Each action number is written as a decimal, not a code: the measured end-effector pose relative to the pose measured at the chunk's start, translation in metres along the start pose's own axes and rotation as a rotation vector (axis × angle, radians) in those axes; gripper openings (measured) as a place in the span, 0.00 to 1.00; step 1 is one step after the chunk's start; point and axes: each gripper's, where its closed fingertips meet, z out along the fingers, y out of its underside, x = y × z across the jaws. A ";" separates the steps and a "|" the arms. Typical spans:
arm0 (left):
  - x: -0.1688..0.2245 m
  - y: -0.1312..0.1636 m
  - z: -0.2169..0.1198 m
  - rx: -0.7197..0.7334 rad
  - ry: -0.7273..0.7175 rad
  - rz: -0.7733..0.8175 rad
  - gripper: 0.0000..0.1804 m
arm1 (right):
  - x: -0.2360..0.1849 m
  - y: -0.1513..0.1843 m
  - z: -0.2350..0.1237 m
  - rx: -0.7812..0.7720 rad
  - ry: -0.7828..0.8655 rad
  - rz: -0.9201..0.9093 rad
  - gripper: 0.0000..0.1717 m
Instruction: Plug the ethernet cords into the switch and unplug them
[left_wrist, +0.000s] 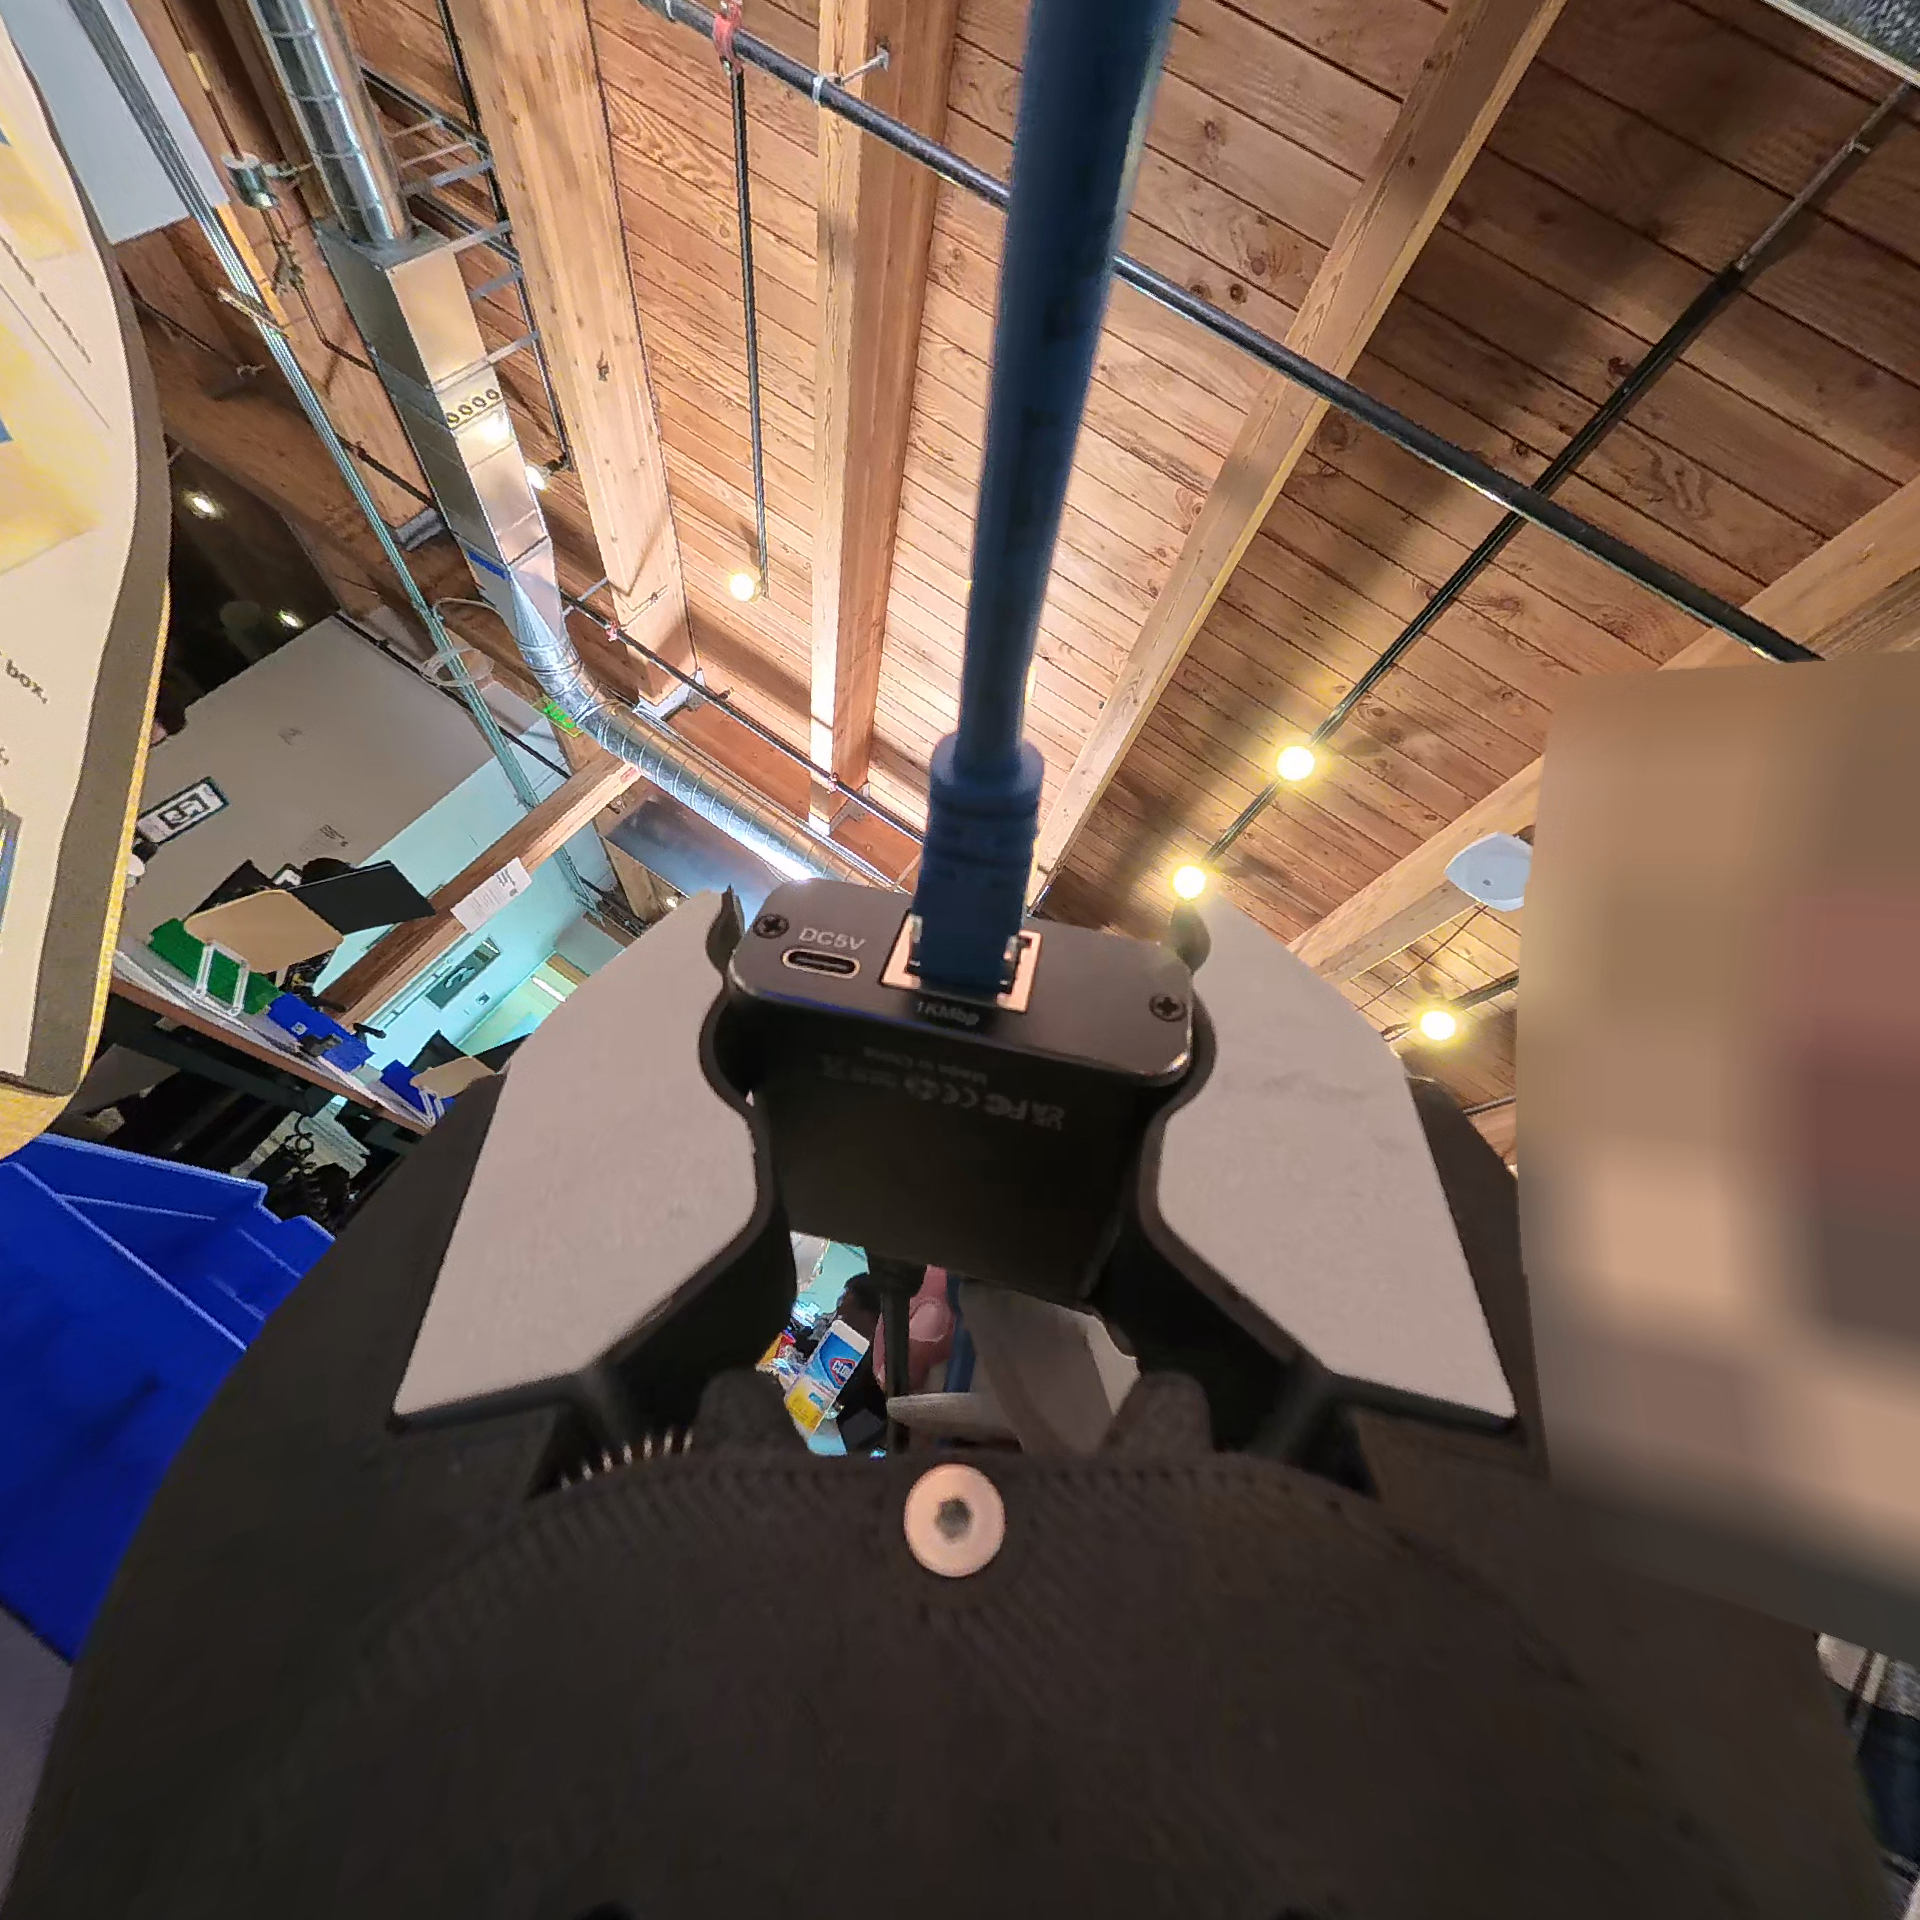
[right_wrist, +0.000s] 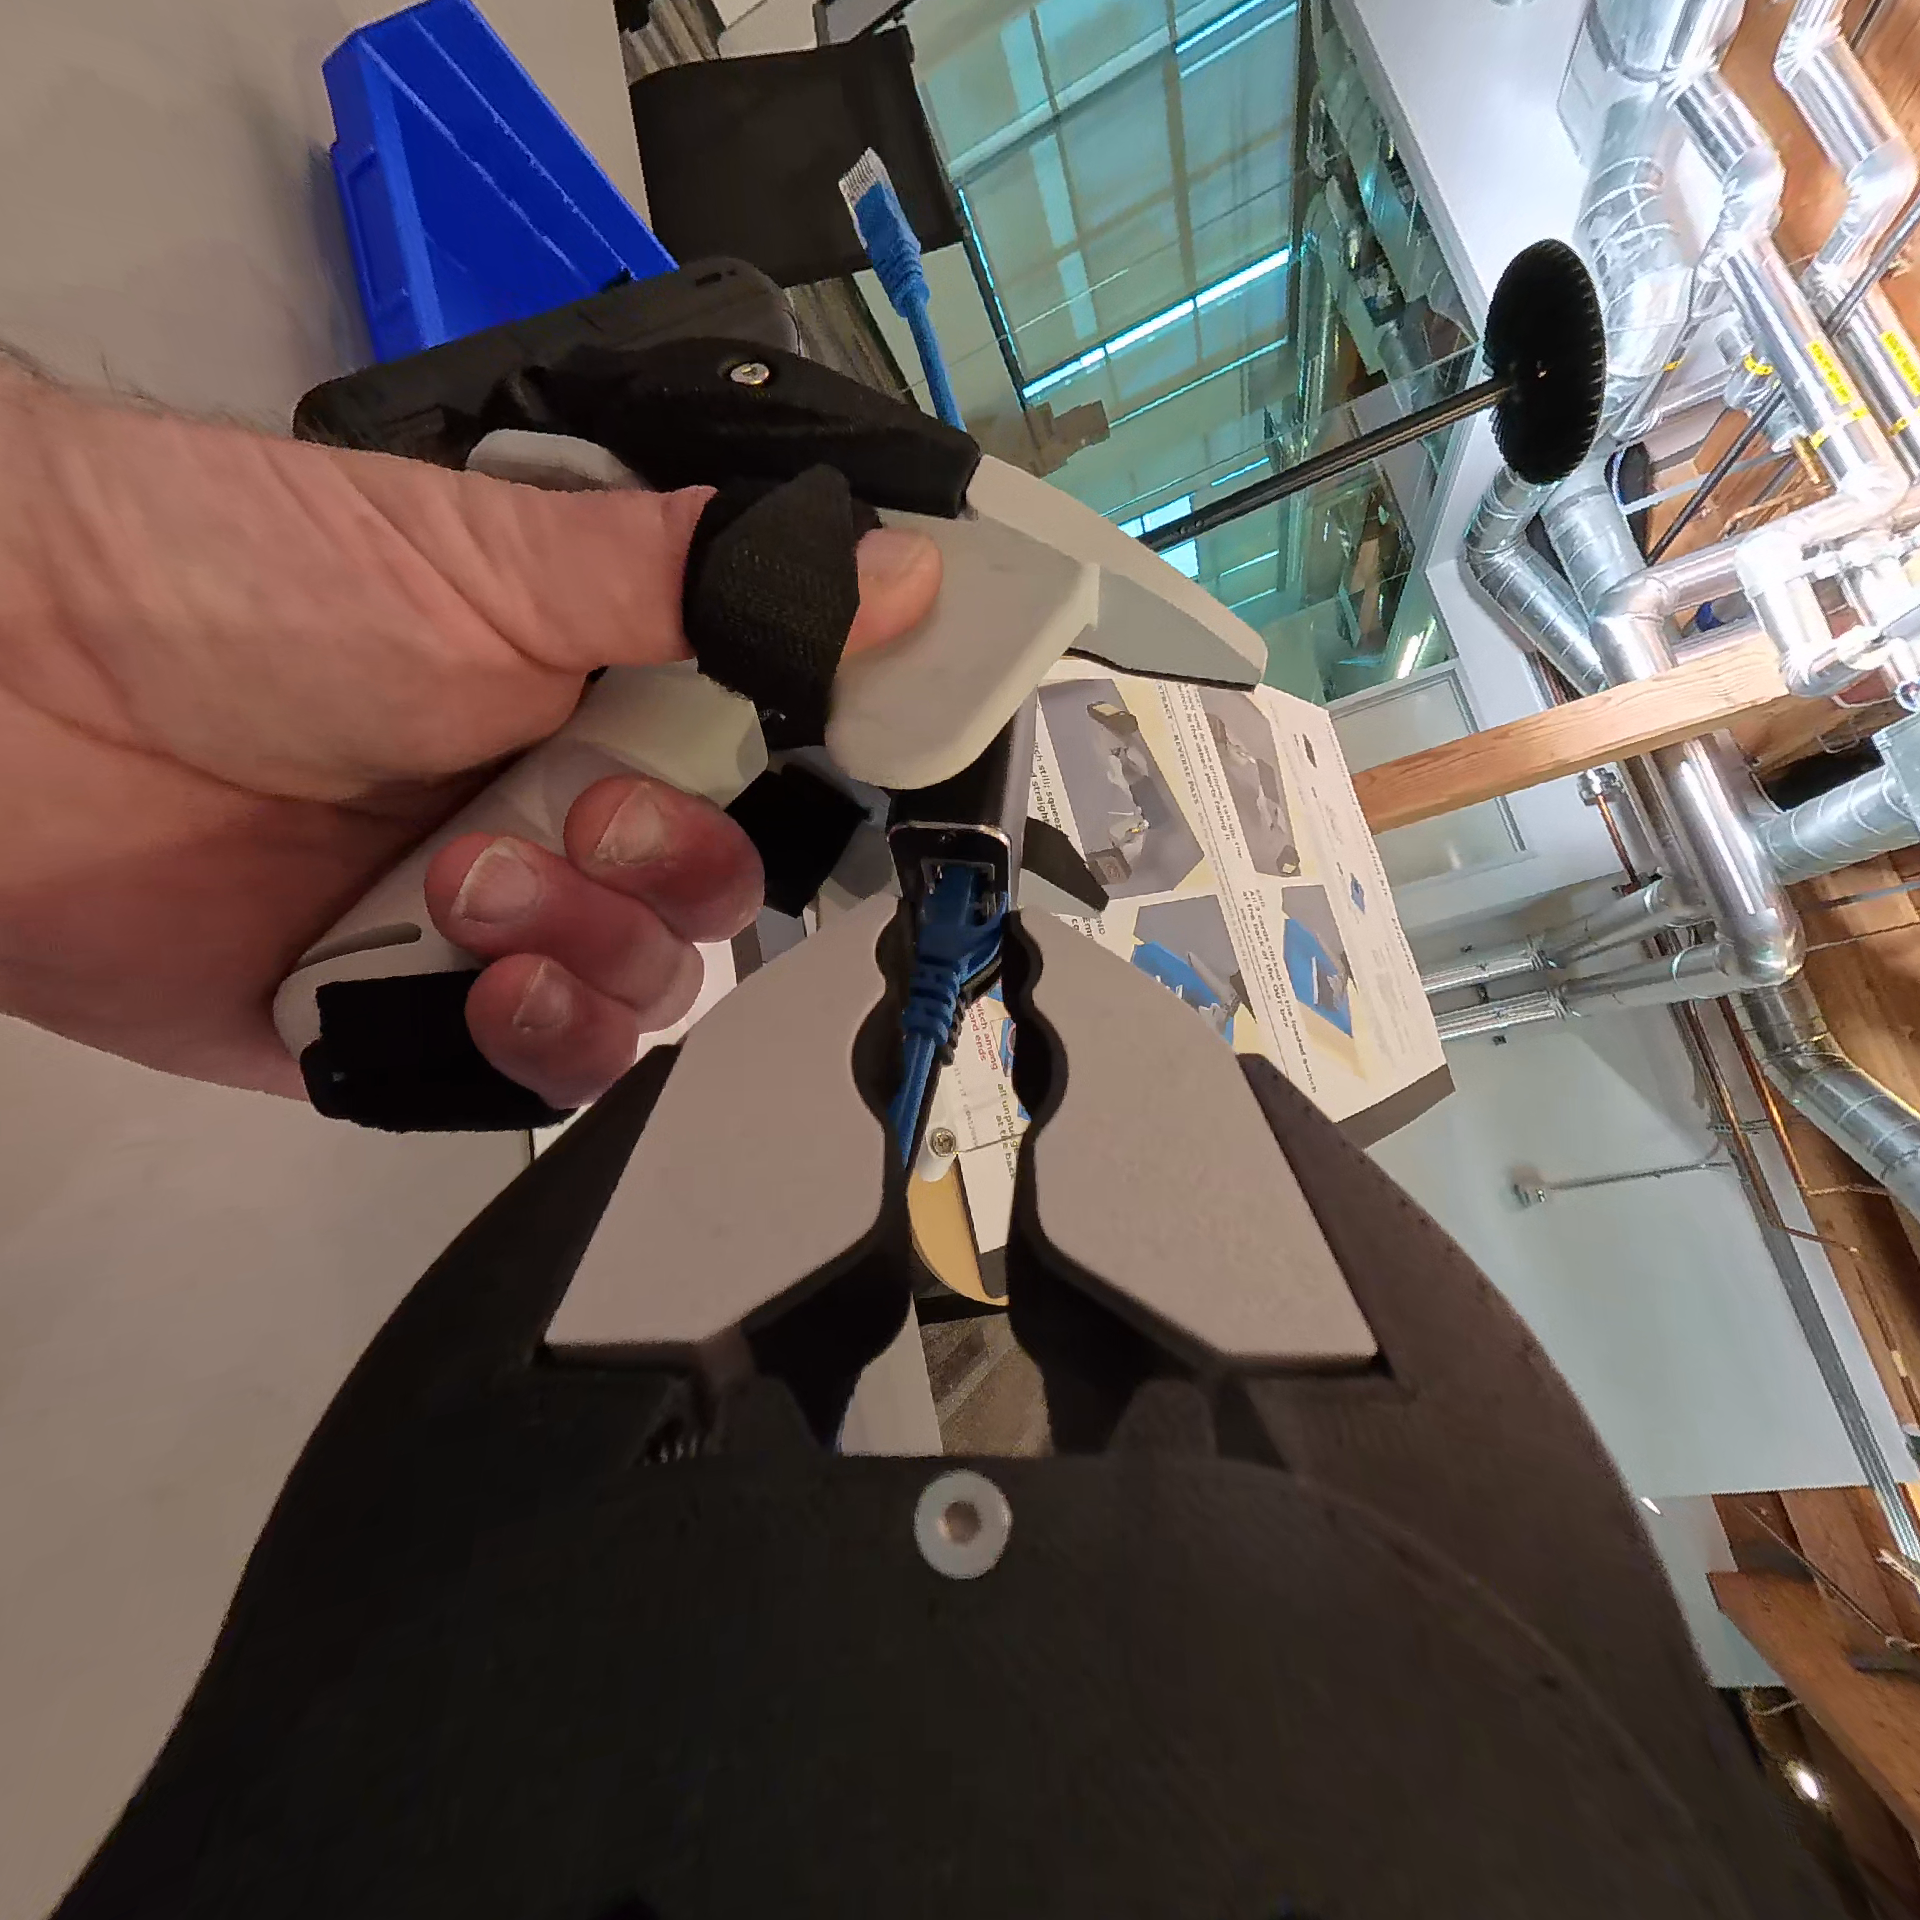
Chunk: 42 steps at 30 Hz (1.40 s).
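My left gripper (left_wrist: 958, 930) is shut on the small black switch (left_wrist: 966, 1101) and holds it up toward the ceiling, with both pads against its sides. A blue ethernet cord (left_wrist: 1023, 436) is plugged into the switch's port and runs up out of the frame. In the right wrist view, my right gripper (right_wrist: 956, 940) is shut on that blue cord (right_wrist: 928, 1003) just behind its plug, right at the switch's end face (right_wrist: 951, 836). The right gripper does not show in the left wrist view. A person's hand (right_wrist: 312, 644) holds the left gripper's handle.
Another blue cord end (right_wrist: 883, 234) sticks out beyond the left gripper. A blue bin (right_wrist: 468, 177) stands behind the hand and also shows in the left wrist view (left_wrist: 114, 1351). A printed instruction board (right_wrist: 1278, 883) stands behind the switch. A wooden beam ceiling (left_wrist: 1351, 364) is overhead. The tips of one gripper are about 5 cm away from the tips of the other.
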 end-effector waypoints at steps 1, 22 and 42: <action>0.000 0.000 0.000 -0.001 -0.003 0.003 0.43 | 0.000 0.000 0.000 0.004 -0.004 -0.001 0.09; -0.016 0.023 -0.004 -0.137 -0.015 -0.020 0.48 | -0.012 0.020 0.001 -0.053 -0.183 -0.085 0.07; -0.014 0.023 0.003 -0.132 -0.092 0.103 0.46 | -0.007 0.017 0.001 -0.053 -0.122 -0.045 0.10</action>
